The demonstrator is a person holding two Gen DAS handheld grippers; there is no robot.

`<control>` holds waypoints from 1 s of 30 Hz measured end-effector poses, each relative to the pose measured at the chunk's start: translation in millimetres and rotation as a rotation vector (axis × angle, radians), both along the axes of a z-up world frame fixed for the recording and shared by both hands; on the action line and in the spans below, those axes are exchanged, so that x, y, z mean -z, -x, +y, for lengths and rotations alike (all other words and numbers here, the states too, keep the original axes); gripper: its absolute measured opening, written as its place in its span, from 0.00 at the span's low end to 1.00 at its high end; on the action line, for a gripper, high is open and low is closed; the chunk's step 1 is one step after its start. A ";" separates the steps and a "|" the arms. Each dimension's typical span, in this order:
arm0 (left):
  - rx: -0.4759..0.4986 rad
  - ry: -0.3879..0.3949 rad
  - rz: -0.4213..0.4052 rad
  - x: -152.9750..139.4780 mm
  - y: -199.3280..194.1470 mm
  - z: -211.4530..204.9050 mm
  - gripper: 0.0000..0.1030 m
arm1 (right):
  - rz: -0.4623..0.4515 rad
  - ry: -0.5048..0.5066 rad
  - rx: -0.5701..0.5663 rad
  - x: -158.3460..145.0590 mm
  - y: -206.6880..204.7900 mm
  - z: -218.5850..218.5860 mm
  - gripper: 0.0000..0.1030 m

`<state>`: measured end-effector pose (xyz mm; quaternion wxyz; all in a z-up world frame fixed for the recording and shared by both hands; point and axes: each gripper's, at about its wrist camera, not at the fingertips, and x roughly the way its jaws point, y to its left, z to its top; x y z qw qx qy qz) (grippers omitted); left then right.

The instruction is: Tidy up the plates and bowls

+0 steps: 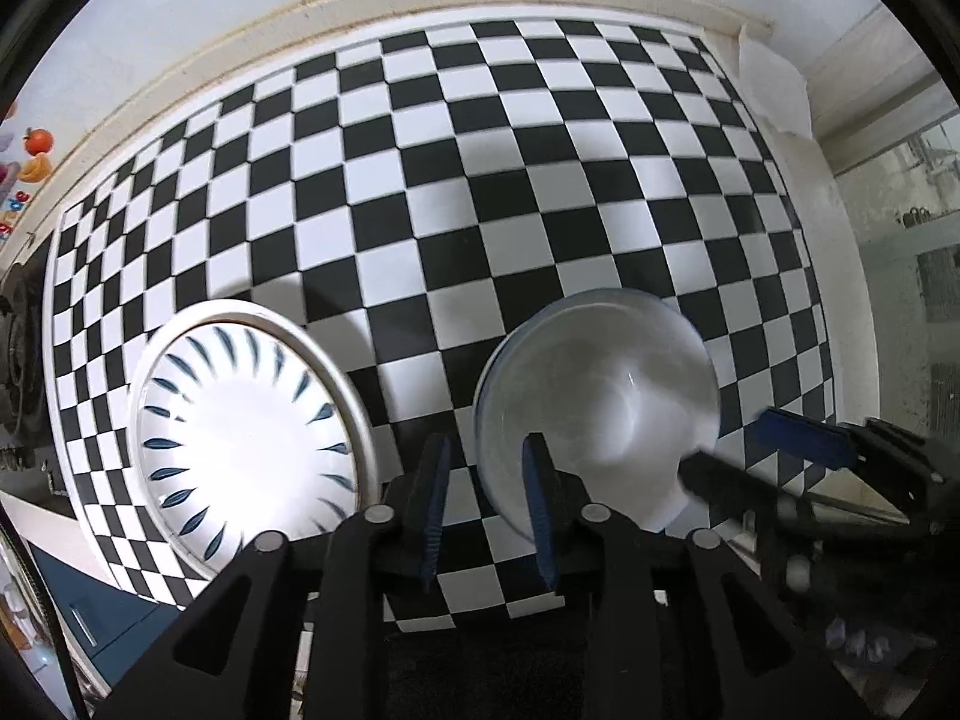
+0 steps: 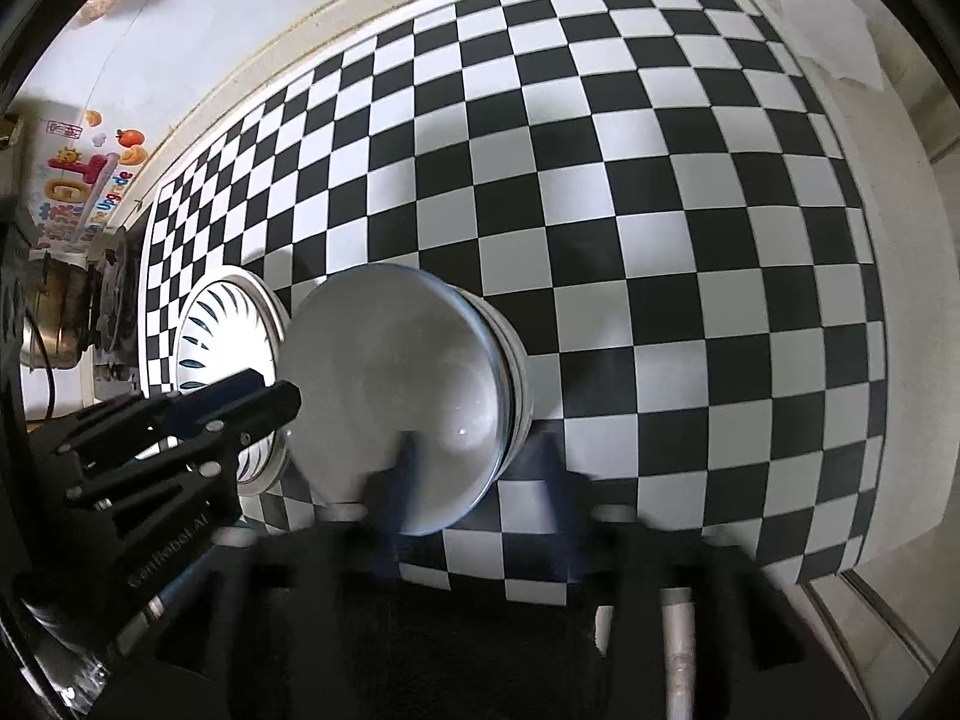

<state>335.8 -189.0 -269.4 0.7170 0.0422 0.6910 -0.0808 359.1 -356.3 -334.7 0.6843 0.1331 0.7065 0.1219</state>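
A white bowl [image 1: 600, 396] sits on the checkered cloth; in the right wrist view it [image 2: 396, 384] appears to rest in another bowl [image 2: 516, 372]. A white plate with blue leaf marks [image 1: 240, 426] lies to its left, also in the right wrist view [image 2: 222, 324]. My left gripper [image 1: 486, 480] is open, its right finger [image 1: 537, 492] at the bowl's left rim, the left finger outside. My right gripper [image 2: 480, 480] is open and straddles the bowl's right rim, one finger [image 2: 402, 474] inside; it also shows in the left wrist view [image 1: 750, 450].
The black-and-white checkered cloth [image 1: 480, 180] covers the counter to the wall. A stove with a pot [image 2: 54, 324] stands at the far left. A white paper sheet [image 2: 828, 42] hangs at the back right. The counter edge runs along the right [image 2: 840, 588].
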 end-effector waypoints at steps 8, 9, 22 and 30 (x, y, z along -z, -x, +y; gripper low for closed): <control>0.015 0.017 -0.066 -49.4 25.0 11.7 0.24 | -0.118 0.065 0.042 -55.9 27.9 -5.3 0.78; 0.018 0.020 -0.075 -54.6 28.0 12.6 0.24 | -0.139 0.070 0.048 -66.5 33.0 -5.7 0.79; 0.041 0.042 -0.233 -135.5 77.3 30.8 0.24 | -0.306 0.106 0.076 -169.8 92.3 5.0 0.81; 0.042 0.074 -0.268 -161.3 101.0 39.2 0.24 | -0.361 0.091 0.086 -205.0 113.4 12.2 0.81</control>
